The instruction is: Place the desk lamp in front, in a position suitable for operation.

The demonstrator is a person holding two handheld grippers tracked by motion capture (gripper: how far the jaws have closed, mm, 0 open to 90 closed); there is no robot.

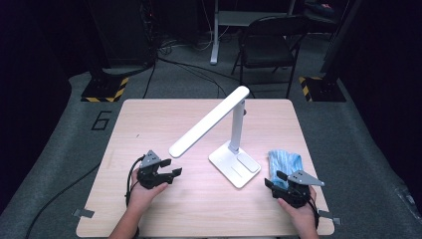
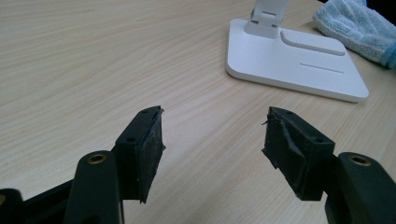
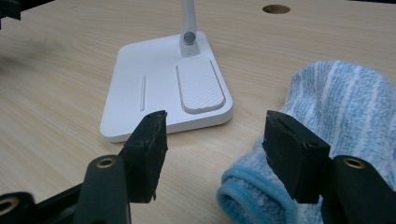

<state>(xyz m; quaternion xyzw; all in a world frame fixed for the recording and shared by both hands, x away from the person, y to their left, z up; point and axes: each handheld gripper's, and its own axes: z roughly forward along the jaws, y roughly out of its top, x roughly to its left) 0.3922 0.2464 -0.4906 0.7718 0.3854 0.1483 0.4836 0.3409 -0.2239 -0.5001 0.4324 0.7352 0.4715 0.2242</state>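
White lamp (image 1: 233,149) beside blue cloth (image 1: 284,162)

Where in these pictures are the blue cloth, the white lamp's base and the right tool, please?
blue cloth (image 3: 336,93): right gripper view, on its striped upper surface.
lamp base (image 2: 299,63): left gripper view, on the flat top of the plate.
right tool (image 1: 275,179): high view, midway between its open jaw tips.

Left tongs (image 1: 175,167) and right tongs (image 1: 275,179) both gape wide, held low, angled inward.

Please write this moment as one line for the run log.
left gripper: open, empty | right gripper: open, at blue striped terry cloth | white folding desk lamp: untouched
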